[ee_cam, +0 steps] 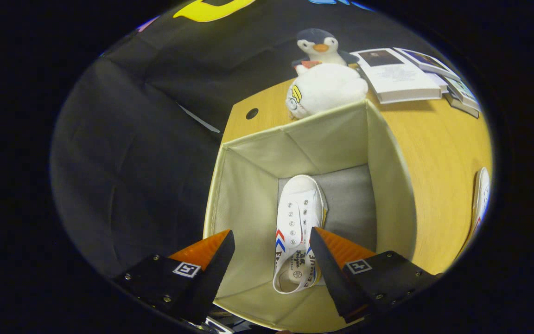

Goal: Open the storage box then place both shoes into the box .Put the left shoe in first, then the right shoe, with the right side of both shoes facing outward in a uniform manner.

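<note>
The gripper (271,250) points steeply downward, its two fingers (211,260) spread wide apart with nothing pressed between them. Both fingertips taper to narrow edges, and each finger carries a small square marker at its base.

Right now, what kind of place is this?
Probably a desk corner set up like a home room: a wooden table holding a toy penguin, books and a storage box with a shoe inside. The open claw hovers above it.
</note>
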Tool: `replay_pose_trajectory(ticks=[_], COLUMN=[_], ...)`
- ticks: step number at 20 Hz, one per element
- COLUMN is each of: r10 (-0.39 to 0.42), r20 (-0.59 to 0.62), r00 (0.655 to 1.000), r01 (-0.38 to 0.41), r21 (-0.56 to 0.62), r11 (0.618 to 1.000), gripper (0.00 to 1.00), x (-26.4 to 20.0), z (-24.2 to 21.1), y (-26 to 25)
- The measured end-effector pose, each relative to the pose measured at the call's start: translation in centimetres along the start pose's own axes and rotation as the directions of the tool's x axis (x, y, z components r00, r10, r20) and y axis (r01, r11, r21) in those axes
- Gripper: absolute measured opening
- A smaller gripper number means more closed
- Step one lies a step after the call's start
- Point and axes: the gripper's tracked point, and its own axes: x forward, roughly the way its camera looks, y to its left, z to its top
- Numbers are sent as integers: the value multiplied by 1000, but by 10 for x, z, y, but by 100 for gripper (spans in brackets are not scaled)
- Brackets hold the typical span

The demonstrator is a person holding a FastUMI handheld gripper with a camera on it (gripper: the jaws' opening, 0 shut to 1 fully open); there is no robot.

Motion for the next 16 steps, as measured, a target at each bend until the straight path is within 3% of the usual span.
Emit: replay_pose_trajectory(ticks=[4, 7, 16], r10=[59, 63, -40], r20=[77, 130, 229], r00=[995, 990, 973], r01=[-54, -51, 65], r21=[-62, -92, -107], r11=[997, 994, 992], gripper=[98, 98, 98], x=[-49, -85, -154], z=[15, 26, 43], y=[7, -6, -100])
